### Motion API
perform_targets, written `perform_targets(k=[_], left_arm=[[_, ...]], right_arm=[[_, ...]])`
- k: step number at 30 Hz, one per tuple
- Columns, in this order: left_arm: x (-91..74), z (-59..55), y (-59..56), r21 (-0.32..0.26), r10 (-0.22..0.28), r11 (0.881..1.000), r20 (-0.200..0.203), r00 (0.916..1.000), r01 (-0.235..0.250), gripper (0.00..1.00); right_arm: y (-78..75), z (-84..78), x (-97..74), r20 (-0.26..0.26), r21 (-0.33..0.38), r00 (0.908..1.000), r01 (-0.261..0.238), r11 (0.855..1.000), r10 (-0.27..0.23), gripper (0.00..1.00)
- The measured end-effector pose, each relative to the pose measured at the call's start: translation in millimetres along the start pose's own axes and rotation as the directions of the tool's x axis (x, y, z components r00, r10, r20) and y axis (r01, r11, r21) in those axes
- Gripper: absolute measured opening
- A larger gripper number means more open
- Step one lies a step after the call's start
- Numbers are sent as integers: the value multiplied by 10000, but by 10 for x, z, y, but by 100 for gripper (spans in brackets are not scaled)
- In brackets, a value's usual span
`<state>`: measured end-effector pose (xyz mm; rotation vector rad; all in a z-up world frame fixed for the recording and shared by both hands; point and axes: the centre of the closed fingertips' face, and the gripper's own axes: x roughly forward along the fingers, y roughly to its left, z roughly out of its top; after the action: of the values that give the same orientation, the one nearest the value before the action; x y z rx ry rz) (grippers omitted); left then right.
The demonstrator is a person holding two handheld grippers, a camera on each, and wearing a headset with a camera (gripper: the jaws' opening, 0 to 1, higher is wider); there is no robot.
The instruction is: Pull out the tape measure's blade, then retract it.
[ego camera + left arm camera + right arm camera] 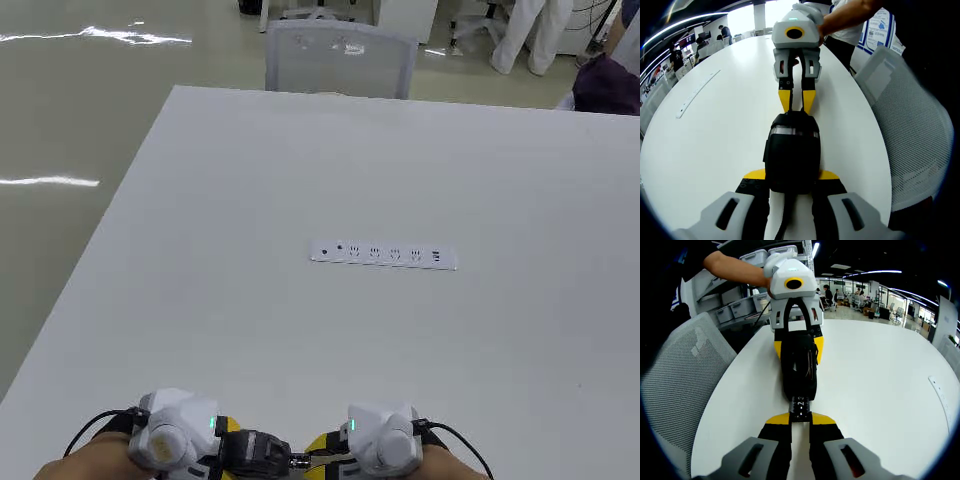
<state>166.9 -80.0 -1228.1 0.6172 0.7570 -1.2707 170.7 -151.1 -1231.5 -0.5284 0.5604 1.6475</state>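
A black tape measure (792,155) lies low over the white table (300,180), and my left gripper (792,175) is shut on its body, yellow jaw tips on both sides. A short piece of blade (800,407), showing the number 2, sticks out of the case (799,362). My right gripper (800,419) is shut on the end of that blade. In the head view both grippers face each other at the table's near edge, left gripper (245,455) and right gripper (318,462), with the tape measure (265,450) between them.
A white power strip (383,255) lies flat mid-table, well beyond the grippers. A grey mesh chair (340,55) stands at the far edge, and another mesh chair (910,125) sits close beside the near edge. People stand further off in the room.
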Motion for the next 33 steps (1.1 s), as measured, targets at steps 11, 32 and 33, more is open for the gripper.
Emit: perform_targets(k=[11,32,33], left_arm=[[1,-2,1,-7,-3,10000,8,10000,3,28],[2,12,0,-45,-24,10000,26,10000,24,28],[3,13,1,-48,-23,10000,29,10000,23,28]], right_arm=[[7,-42,-64,-77,48,10000,-2,10000,2,10],[4,-125,-161,-242,47,9997,55,10000,-53,10],[4,-129,-167,-248,28,9997,59,10000,-58,10]])
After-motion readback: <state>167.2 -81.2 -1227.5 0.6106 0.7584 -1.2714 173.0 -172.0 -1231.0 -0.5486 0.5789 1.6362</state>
